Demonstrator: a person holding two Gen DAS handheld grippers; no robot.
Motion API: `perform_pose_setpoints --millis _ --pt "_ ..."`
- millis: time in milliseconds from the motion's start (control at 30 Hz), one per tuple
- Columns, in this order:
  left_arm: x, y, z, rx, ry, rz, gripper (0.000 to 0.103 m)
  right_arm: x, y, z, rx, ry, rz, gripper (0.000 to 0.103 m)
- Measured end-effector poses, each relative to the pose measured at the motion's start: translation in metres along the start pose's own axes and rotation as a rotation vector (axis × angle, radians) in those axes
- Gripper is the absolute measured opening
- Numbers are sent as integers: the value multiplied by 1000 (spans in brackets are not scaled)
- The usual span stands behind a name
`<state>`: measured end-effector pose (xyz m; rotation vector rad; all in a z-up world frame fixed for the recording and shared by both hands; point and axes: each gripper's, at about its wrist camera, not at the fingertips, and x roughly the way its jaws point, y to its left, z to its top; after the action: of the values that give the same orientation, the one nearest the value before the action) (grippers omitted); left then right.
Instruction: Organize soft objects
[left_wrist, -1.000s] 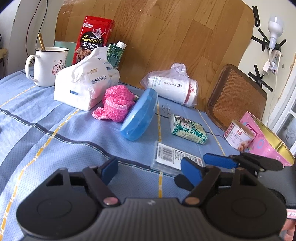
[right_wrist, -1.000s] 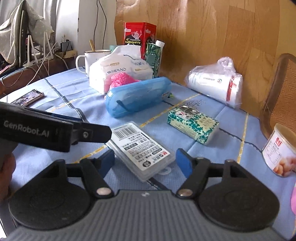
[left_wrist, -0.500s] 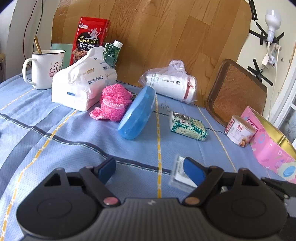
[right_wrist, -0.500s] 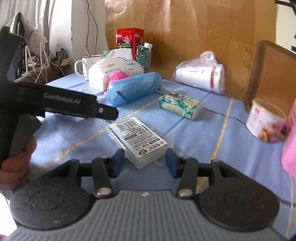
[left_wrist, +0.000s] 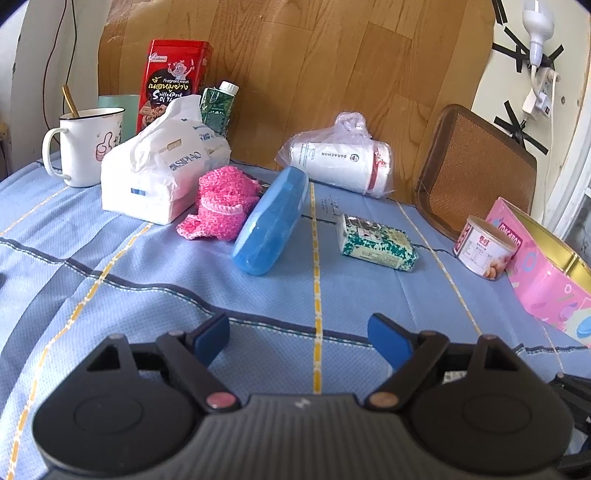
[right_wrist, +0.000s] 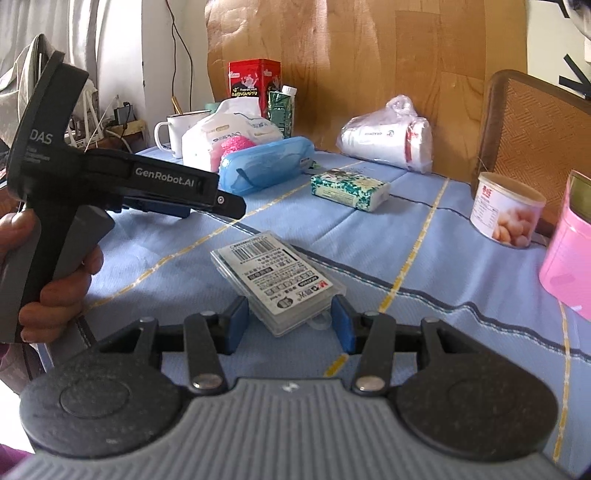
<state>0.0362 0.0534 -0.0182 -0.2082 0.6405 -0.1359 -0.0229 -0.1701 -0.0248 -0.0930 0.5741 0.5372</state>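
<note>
My right tool (right_wrist: 290, 325) has its blue pads closed in on the near end of the clear plastic case with a barcode label (right_wrist: 277, 282), which lies between them with that end raised off the blue cloth of the worktop (right_wrist: 461, 258); the pads look to press its two sides. My left tool (left_wrist: 299, 338) stands wide with nothing between its pads, its jaws having just been opening, over bare cloth. In the right view my left hand (right_wrist: 48, 280) grips that tool's handle at the left edge.

Further out lies the green-patterned tissue pack (left_wrist: 375, 240), and left of it the blue pencil case (left_wrist: 273, 221), tilted against the pink knitted piece (left_wrist: 221, 201). That touches the white tissue bag (left_wrist: 162, 173). Behind stand the white mug (left_wrist: 83, 147), the red tin (left_wrist: 173, 81) and the green carton (left_wrist: 218, 105). The wrapped white roll (left_wrist: 340, 162) lies near the wooden board. At the right the small can (left_wrist: 484, 247) stands just beside the pink box (left_wrist: 546, 273).
</note>
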Motion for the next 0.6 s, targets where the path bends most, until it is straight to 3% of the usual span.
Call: perform_pose_setpoints --millis 600 --pt "1 -6 -1 33 9 12 87 -4 0 -4 -3 -14 -2 52"
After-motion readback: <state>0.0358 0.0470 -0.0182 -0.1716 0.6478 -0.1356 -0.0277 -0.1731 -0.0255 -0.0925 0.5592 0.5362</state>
